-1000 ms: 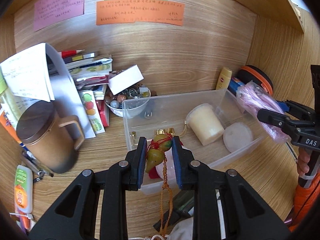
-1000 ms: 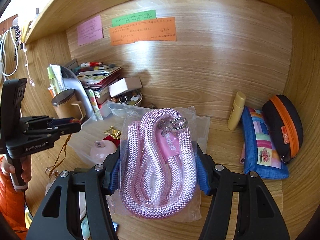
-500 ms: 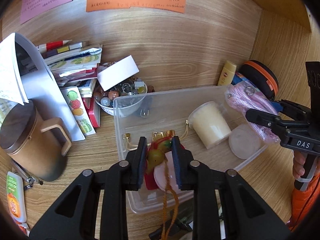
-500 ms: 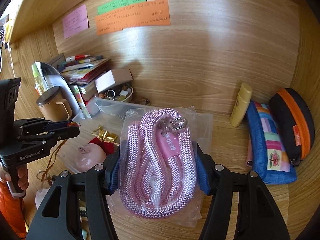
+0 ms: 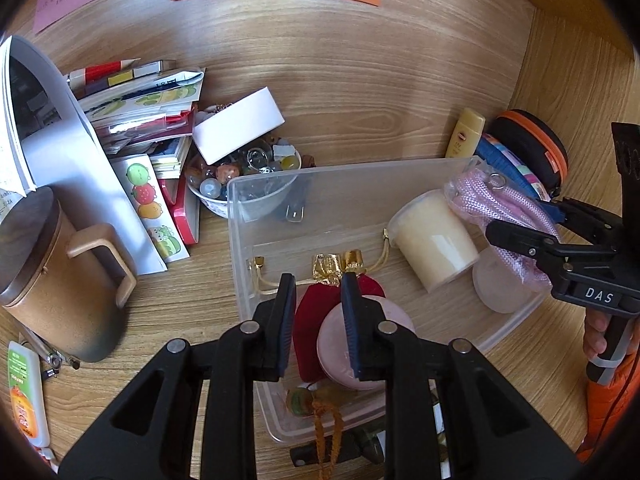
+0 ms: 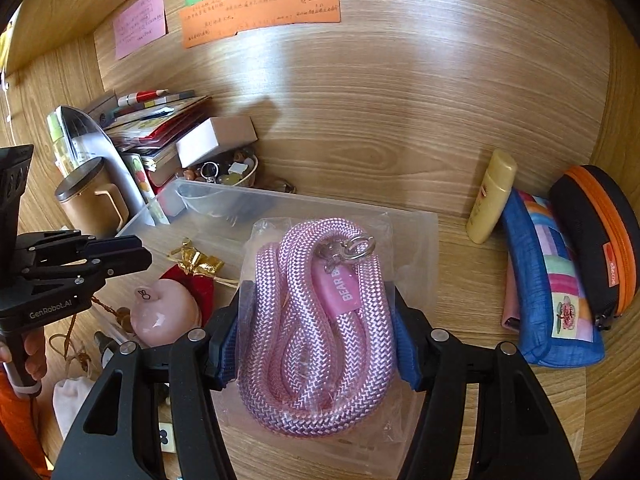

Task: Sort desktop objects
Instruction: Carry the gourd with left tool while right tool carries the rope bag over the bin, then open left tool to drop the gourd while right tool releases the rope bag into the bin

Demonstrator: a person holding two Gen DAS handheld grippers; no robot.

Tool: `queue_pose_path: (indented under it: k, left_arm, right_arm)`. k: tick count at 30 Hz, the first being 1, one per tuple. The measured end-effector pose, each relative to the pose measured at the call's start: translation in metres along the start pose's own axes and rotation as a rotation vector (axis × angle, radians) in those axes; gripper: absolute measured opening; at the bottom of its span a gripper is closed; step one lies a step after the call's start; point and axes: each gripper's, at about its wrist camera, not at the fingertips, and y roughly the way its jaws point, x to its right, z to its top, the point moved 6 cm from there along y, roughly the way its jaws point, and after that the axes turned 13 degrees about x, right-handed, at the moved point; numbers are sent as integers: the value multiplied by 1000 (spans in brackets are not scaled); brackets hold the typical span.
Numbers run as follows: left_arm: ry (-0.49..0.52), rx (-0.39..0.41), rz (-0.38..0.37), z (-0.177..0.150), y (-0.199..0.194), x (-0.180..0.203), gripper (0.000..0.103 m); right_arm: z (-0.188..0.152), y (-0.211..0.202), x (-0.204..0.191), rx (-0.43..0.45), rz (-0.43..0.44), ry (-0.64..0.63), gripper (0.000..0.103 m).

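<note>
A clear plastic bin (image 5: 256,216) sits on the wooden desk. In it lie a red pouch with a gold top (image 5: 316,304), a pink round case (image 5: 368,320), a cream cup (image 5: 436,240) and a pale lid (image 5: 500,292). A small gourd charm with an orange tassel (image 5: 304,400) lies at the bin's near end. My left gripper (image 5: 316,312) is open and empty above the pouch. My right gripper (image 6: 316,320) is shut on a bagged pink rope (image 6: 320,320), held over the bin's right end (image 5: 504,208).
A brown lidded mug (image 5: 60,272), stacked books (image 5: 140,112), a white box (image 5: 240,128) and a bowl of beads (image 5: 240,176) stand left of the bin. A yellow bottle (image 6: 492,196), a blue pouch (image 6: 552,280) and an orange-trimmed case (image 6: 600,236) lie right.
My left gripper has opened and let go of the gourd charm, which now lies in the bin's near end. Both grippers moved closer over the bin.
</note>
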Motion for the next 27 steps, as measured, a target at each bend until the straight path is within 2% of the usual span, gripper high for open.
queue_pose_path:
  k: [11, 15, 21, 23, 27]
  left_arm:
    - [19, 10, 1, 2, -3, 6, 22]
    - [21, 9, -1, 2, -4, 7, 23]
    - [41, 16, 3, 1, -9, 13, 31]
    - [45, 19, 5, 1, -11, 15, 32]
    - [50, 27, 23, 3, -15, 15, 43]
  right_arm:
    - [0, 2, -3, 0, -38, -40, 63]
    - [0, 2, -3, -4, -52, -55, 69]
    - [3, -1, -4, 21, -80, -79, 82]
    - [5, -3, -6, 30, -88, -92, 83]
    - [6, -7, -10, 36, -100, -115, 83]
